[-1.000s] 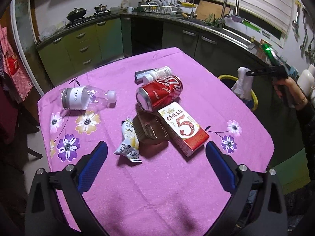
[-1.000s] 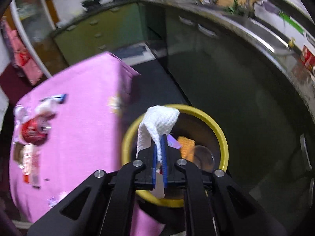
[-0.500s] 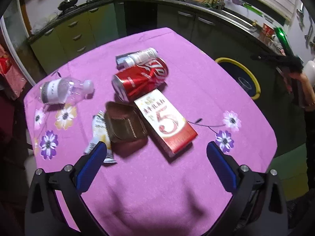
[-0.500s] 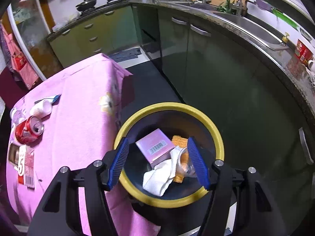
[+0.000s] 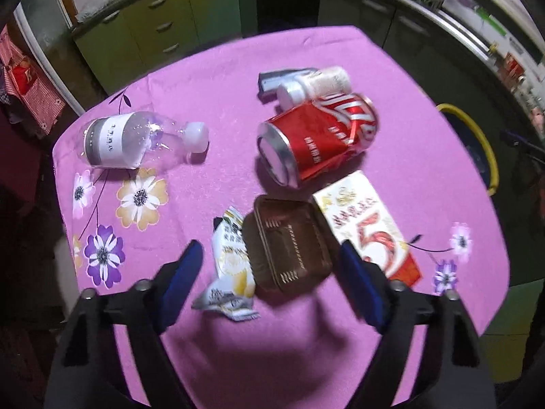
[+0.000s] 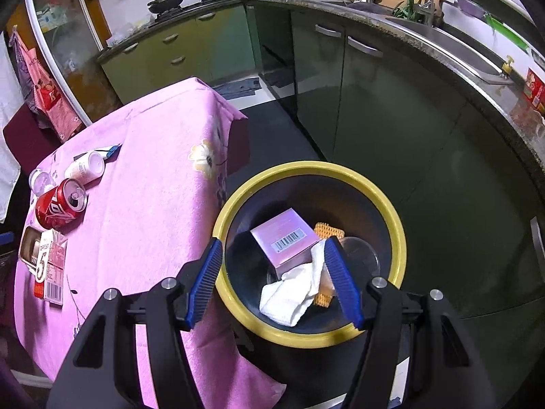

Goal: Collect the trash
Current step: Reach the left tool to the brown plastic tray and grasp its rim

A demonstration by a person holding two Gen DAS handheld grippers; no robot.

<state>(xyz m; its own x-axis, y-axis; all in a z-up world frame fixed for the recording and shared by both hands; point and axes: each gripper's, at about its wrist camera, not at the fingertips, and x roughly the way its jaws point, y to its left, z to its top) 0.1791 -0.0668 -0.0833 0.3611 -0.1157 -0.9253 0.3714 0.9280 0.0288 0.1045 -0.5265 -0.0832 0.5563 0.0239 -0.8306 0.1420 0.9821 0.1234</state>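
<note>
- Left gripper (image 5: 270, 272) angled steeply down over the pink floral tablecloth (image 5: 391, 68), jaws apart, having just been narrowing, pads pressing on nothing.
- Between the blue pads (image 5: 185, 274): brown plastic tray (image 5: 289, 242) toward the right pad, crumpled snack wrapper (image 5: 231, 266) toward the left pad; both flat on the cloth, neither gripped.
- Red and white carton (image 5: 371, 228) just right of the tray, its near end behind the right finger.
- Dented red soda can (image 5: 320, 139) on its side, just beyond the tray and carton.
- Small white bottle (image 5: 313, 85) beyond the can, touching it.
- Clear plastic bottle (image 5: 136, 139) on its side at far left, well apart from the other items.
- Right gripper (image 6: 274, 279) tilted down over the yellow-rimmed bin (image 6: 398, 235) beside the table, jaws released, having just been opening, nothing between the pads.
- Inside the bin, below the open fingers: white cloth (image 6: 293, 289), pink box with barcode (image 6: 286, 242), orange waffle-textured piece (image 6: 328, 230), clear round item partly hidden behind the right finger.
- Bin standing on the dark floor, between table edge and green cabinets (image 6: 374, 102).
</note>
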